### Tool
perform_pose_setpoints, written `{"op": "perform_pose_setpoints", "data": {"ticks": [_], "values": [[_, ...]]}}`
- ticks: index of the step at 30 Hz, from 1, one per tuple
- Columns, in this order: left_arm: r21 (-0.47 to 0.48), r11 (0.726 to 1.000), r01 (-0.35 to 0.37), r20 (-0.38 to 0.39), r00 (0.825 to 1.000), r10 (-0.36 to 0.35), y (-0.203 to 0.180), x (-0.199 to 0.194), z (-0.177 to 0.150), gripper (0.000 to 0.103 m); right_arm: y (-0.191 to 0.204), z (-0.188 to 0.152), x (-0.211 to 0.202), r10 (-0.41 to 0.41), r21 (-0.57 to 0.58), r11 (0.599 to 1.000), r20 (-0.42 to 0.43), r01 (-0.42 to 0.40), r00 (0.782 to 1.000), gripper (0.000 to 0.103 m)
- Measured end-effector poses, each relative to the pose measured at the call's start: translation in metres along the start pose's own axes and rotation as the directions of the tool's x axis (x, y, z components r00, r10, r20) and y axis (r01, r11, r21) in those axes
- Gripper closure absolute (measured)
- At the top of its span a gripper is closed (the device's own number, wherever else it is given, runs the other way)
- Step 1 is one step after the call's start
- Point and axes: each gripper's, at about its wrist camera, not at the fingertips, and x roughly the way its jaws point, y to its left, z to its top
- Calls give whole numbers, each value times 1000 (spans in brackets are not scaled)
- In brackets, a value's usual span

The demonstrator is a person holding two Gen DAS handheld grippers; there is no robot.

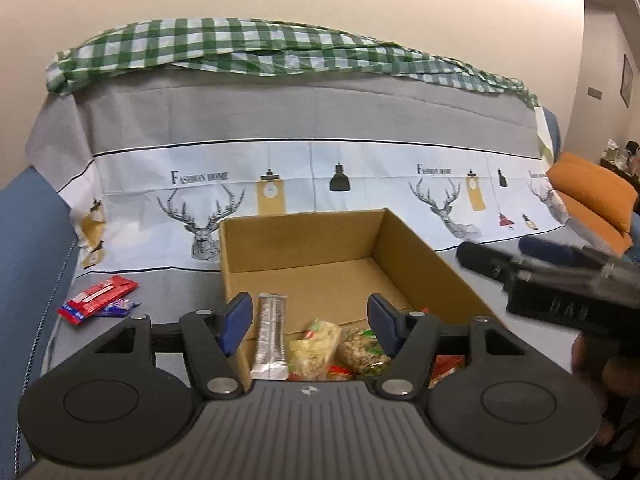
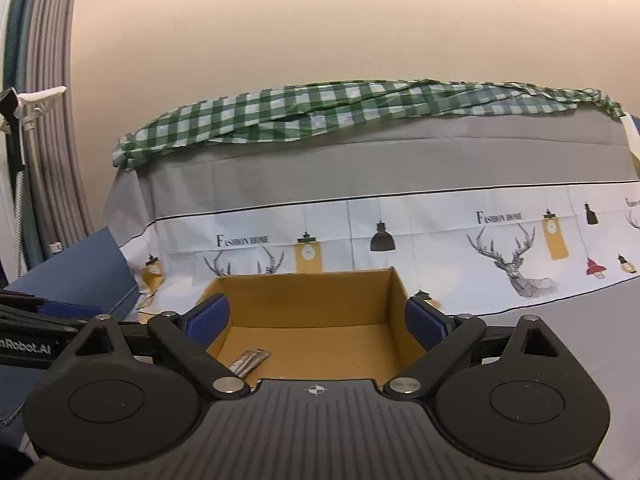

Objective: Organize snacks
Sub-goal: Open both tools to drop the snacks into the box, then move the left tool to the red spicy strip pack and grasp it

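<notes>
Right gripper (image 2: pixel 316 320), black linkage with blue-padded fingers (image 2: pixel 208 320), jaws spread wide, nothing between pads. Beyond fingertips: open brown cardboard box (image 2: pixel 394 300), rectangular, top flaps absent from sight. Pair of silver foil stick sachets (image 2: pixel 250 360) lying flat on box floor, near left corner. Box rests on grey cloth (image 2: pixel 560 320) with white printed band of deer heads and pendant lamps. Green-and-white checked cloth (image 2: pixel 340 108) bunched along top of backrest. Blue cushioned armrest (image 2: pixel 80 272) at left. Plain beige wall (image 2: pixel 320 20) behind.
</notes>
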Motion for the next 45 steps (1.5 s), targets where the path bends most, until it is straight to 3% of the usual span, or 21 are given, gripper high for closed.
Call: {"op": "perform_pose_setpoints", "data": {"ticks": [5, 9, 13, 15, 19, 21, 26, 29, 33, 35, 38, 40, 42, 45], "values": [[3, 1000, -19, 12, 1000, 19, 14, -10, -22, 36, 2, -1, 0, -18, -17, 1000, -3, 18, 1000, 8], [-24, 1000, 9, -26, 1000, -10, 35, -17, -36, 60, 6, -1, -1, -22, -29, 999, 5, 22, 1000, 8], [-61, 998, 17, -54, 998, -20, 60, -22, -48, 74, 16, -2, -1, -25, -67, 997, 11, 25, 1000, 10], [-73, 997, 10, -63, 998, -15, 70, -22, -53, 76, 21, -2, 0, -19, -90, 996, 13, 20, 1000, 17], [-101, 995, -7, -78, 997, -1, 89, -18, -59, 76, 28, -4, 3, 8, -105, 994, 14, -6, 1000, 54], [-111, 994, -18, -85, 996, 8, 96, -15, -61, 76, 29, -4, 5, 23, -101, 995, 9, -22, 1000, 61], [-138, 989, -58, -110, 993, 43, 115, 0, -60, 76, 38, -5, 12, 41, -116, 992, 2, -40, 999, 61], [-164, 982, -94, -132, 989, 73, 130, 13, -58, 76, 46, -6, 16, 51, -140, 989, -1, -51, 999, 53], [-197, 968, -153, -169, 978, 120, 152, 35, -53, 75, 58, -10, 23, 74, -194, 978, -5, -74, 997, 48], [-213, 958, -194, -192, 969, 153, 165, 48, -49, 70, 63, -12, 26, 90, -213, 973, -13, -90, 996, 47], [-224, 941, -255, -216, 954, 207, 184, 68, -39, 58, 66, -11, 30, 118, -207, 971, -19, -120, 993, 46], [-229, 930, -288, -222, 945, 239, 200, 83, -31, 39, 63, -9, 34, 134, -173, 975, -27, -137, 991, 45], [-231, 916, -328, -228, 934, 276, 217, 101, -21, 29, 55, -6, 38, 147, -118, 982, -32, -150, 989, 43], [-237, 898, -372, -253, 916, 312, 240, 132, -7, 24, 39, -2, 43, 153, -16, 988, -31, -154, 988, 42]]}}
